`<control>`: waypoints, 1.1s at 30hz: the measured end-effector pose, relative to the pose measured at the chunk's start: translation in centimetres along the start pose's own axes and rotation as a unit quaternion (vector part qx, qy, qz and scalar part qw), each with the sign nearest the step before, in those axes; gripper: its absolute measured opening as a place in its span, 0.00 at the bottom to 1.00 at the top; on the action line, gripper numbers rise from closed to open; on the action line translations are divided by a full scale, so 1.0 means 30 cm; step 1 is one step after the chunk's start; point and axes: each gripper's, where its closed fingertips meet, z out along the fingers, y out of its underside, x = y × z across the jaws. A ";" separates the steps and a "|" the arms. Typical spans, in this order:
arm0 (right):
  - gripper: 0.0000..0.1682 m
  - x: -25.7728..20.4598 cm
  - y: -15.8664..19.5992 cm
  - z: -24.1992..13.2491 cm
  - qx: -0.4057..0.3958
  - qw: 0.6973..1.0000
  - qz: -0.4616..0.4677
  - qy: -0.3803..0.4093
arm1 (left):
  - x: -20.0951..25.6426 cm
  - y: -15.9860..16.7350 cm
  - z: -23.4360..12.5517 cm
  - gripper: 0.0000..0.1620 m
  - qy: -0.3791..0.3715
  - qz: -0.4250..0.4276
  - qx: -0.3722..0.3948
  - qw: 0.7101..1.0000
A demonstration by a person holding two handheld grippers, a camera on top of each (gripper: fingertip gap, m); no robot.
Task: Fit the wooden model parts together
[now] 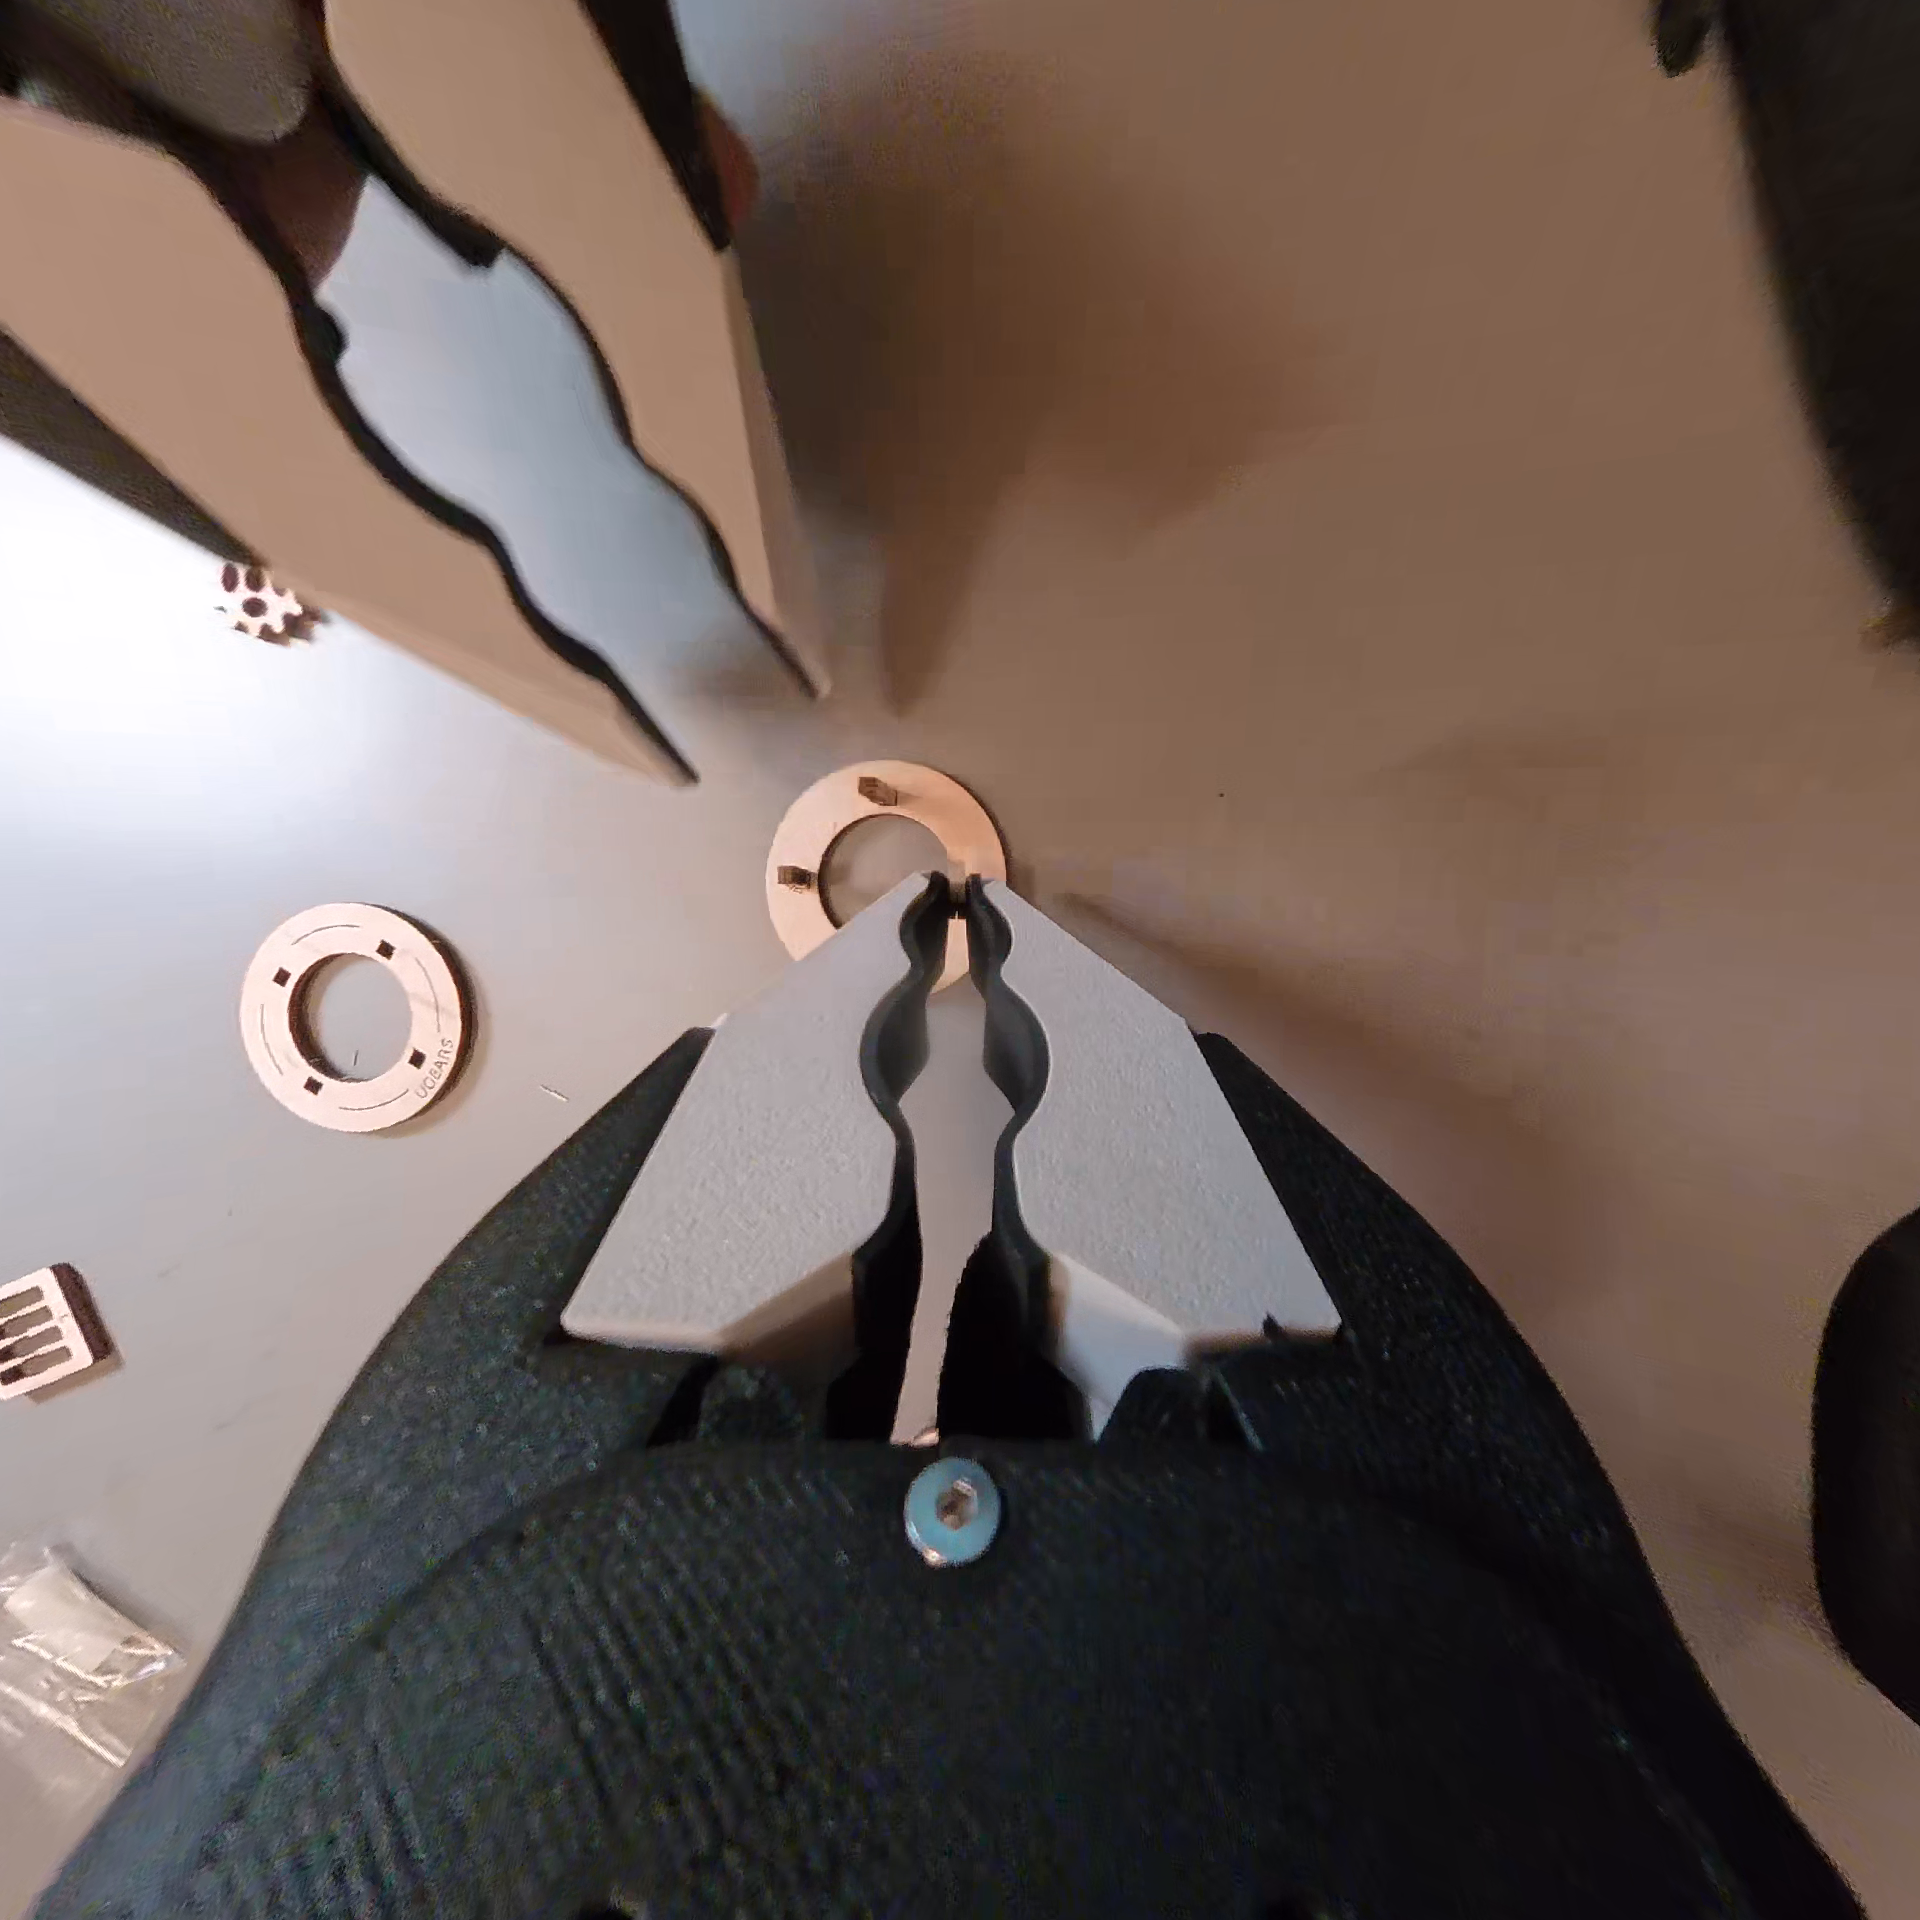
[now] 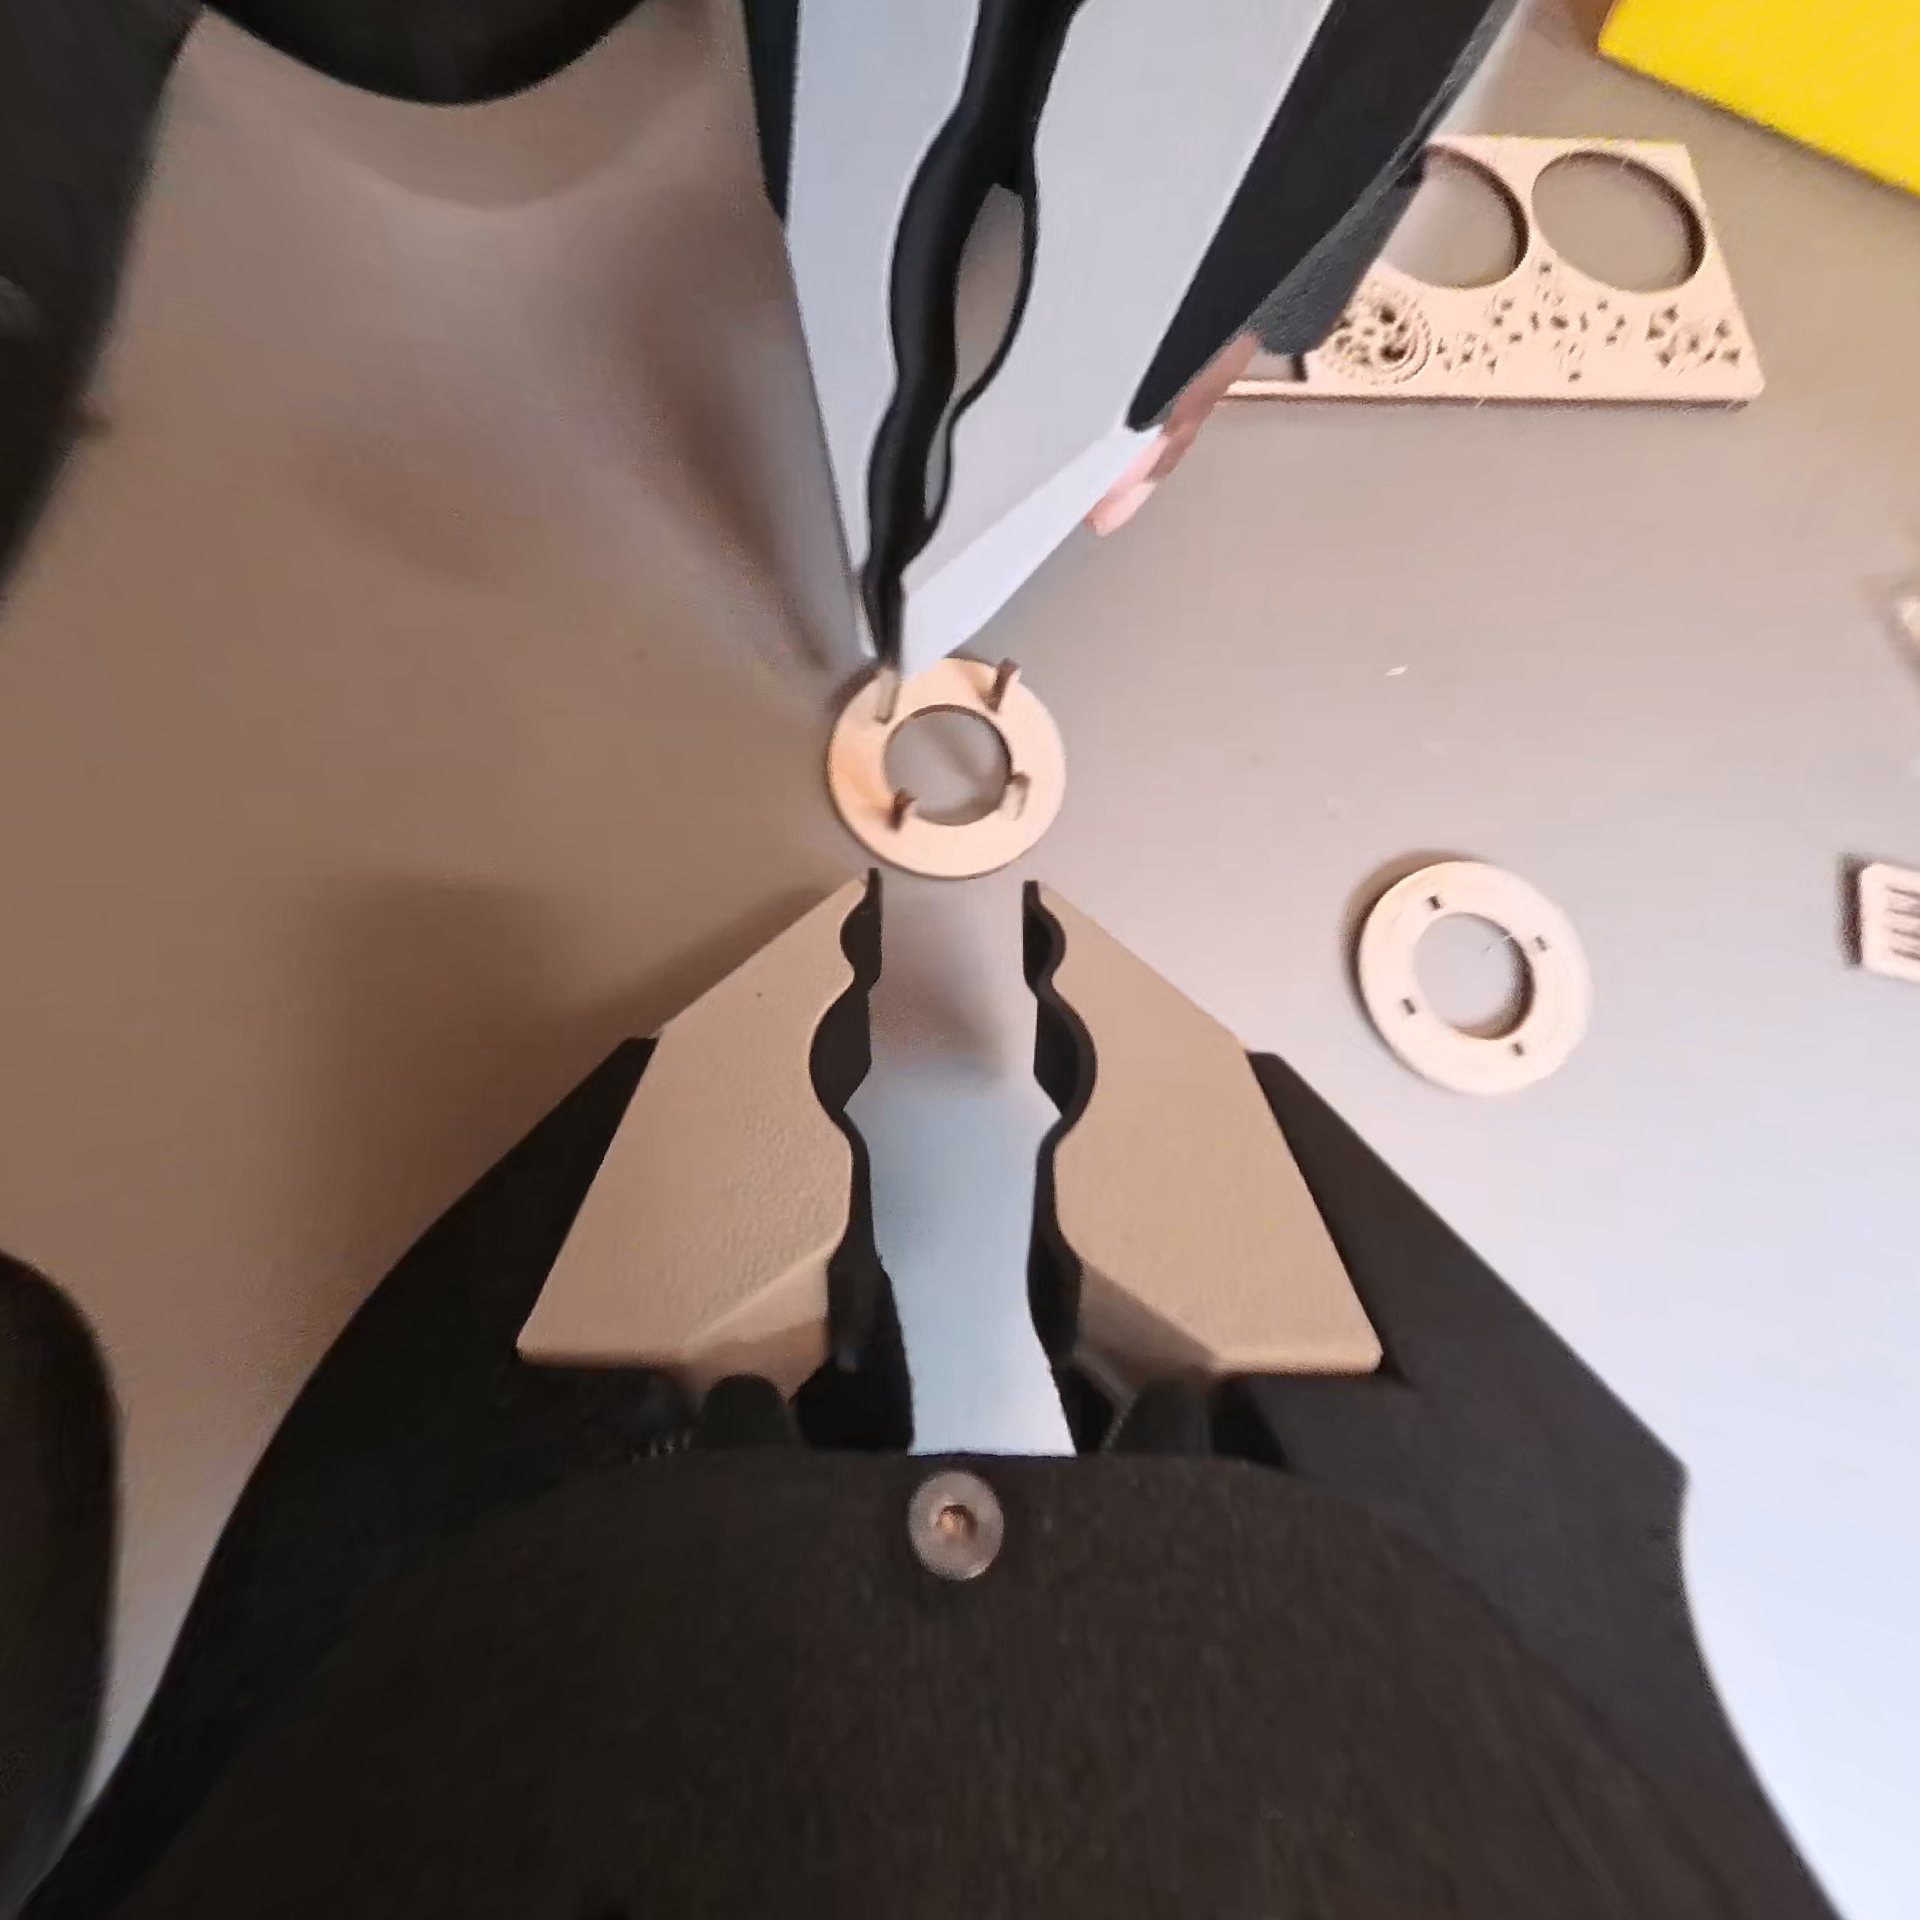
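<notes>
A wooden ring (image 2: pixel 940 847) lies flat on the grey table, with several small pegs standing in its slots. My left gripper (image 2: pixel 881 665) comes in from the far side, and its tips are shut on one peg (image 2: pixel 883 704) at the ring's far left slot. In the left wrist view the same gripper (image 1: pixel 954 883) is pinched at the edge of the ring (image 1: pixel 821 831). My right gripper (image 2: pixel 951 888) is open and empty just in front of the ring. It also shows at the upper left of the left wrist view (image 1: pixel 750 729). A second ring (image 2: pixel 1473 977) with empty slots lies apart from the first.
A wooden sheet with round cut-outs (image 2: pixel 1507 281) lies at the back right, beside a yellow object (image 2: pixel 1787 73). A slotted wooden piece (image 1: pixel 42 1330), a small gear-like piece (image 1: pixel 260 608) and a plastic bag (image 1: pixel 73 1652) lie at the left. A dark chair edge (image 1: pixel 1870 1455) is at the right. My right fingertips sit around 5 cm from my left ones.
</notes>
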 end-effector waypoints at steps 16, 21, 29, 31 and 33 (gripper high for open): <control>0.12 -0.037 0.000 0.078 -0.007 0.998 0.028 0.050 | 0.010 0.024 0.021 0.01 0.025 0.011 -0.072 0.997; 0.11 -0.035 -0.002 0.080 0.000 0.998 0.018 0.055 | 0.009 0.020 0.024 0.01 0.025 0.014 -0.101 0.994; 0.10 -0.032 0.003 0.072 0.031 0.997 -0.004 0.070 | 0.010 0.015 0.029 0.01 0.017 0.019 -0.147 0.989; 0.09 -0.028 -0.002 0.072 0.037 0.997 -0.001 0.070 | 0.010 0.015 0.030 0.01 0.018 0.020 -0.154 0.988; 0.07 -0.022 -0.002 0.073 0.042 0.997 0.004 0.068 | 0.010 0.014 0.030 0.01 0.019 0.022 -0.162 0.986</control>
